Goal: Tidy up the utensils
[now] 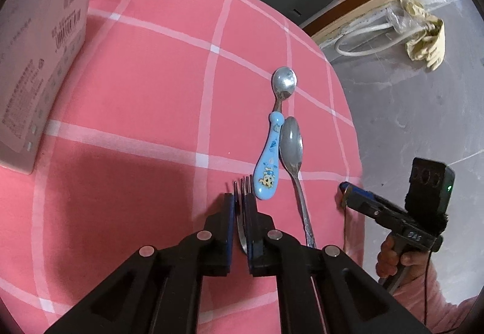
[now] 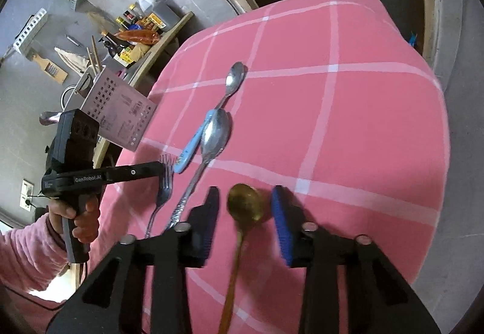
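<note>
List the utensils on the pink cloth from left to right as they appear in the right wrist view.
fork → blue-handled spoon → silver spoon → gold spoon

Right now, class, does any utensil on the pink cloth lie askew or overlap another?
Yes: the plain steel spoon's bowl overlaps the blue-handled spoon. The gold spoon lies apart.
</note>
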A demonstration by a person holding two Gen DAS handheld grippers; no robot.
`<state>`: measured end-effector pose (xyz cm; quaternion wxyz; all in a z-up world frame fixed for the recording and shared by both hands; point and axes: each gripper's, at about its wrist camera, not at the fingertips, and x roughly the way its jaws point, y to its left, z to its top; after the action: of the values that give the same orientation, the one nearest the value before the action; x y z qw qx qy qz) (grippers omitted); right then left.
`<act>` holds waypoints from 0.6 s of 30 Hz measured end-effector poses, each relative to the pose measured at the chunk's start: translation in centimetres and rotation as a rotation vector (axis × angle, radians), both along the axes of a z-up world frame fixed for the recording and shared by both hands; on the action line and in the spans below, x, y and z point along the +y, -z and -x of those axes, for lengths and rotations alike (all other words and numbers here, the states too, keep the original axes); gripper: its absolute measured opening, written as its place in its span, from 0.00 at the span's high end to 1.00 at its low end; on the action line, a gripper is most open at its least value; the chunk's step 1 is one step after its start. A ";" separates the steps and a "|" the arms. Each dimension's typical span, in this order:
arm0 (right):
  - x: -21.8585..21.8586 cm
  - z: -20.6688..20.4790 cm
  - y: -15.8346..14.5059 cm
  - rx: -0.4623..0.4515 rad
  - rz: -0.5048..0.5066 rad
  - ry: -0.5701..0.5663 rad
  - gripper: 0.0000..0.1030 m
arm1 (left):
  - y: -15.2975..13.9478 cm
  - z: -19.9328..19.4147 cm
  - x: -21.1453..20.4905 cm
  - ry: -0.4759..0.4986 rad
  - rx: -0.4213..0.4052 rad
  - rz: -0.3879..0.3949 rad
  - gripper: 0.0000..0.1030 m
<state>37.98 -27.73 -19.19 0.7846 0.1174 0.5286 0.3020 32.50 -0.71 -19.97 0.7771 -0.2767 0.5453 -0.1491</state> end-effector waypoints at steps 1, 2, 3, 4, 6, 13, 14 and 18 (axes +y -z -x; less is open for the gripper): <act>-0.1 0.0 0.2 0.003 -0.002 0.011 0.82 | 0.2 -0.1 0.1 -0.005 0.006 0.017 0.94; -0.2 0.1 0.3 0.005 -0.006 0.021 0.84 | 0.3 -0.2 0.1 -0.009 0.011 0.026 0.94; -0.2 0.2 0.4 0.006 -0.010 0.030 0.86 | 0.4 -0.2 0.0 -0.010 0.012 0.032 0.94; -0.2 0.3 0.4 0.006 -0.016 0.039 0.89 | 0.3 -0.3 0.0 -0.008 0.010 0.032 0.94; -0.2 0.6 0.5 -0.001 -0.017 0.048 0.94 | 0.0 -0.2 -0.3 -0.003 0.000 0.027 0.94; -0.3 2.0 -0.2 -0.028 -0.022 0.103 0.97 | -1.6 0.3 -0.7 0.018 -0.031 0.016 0.96; -0.2 2.3 -0.3 -0.030 -0.022 0.113 0.97 | -1.8 0.4 -0.9 0.024 -0.035 0.002 0.96; -0.3 4.0 -1.1 -0.069 0.001 0.143 0.98 | -3.1 1.5 -1.4 0.023 -0.073 -0.116 0.98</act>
<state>34.02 -28.05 -18.07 0.8220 0.1439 0.4916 0.2489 31.01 -2.14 -16.83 0.8094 -0.2193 0.5276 -0.1362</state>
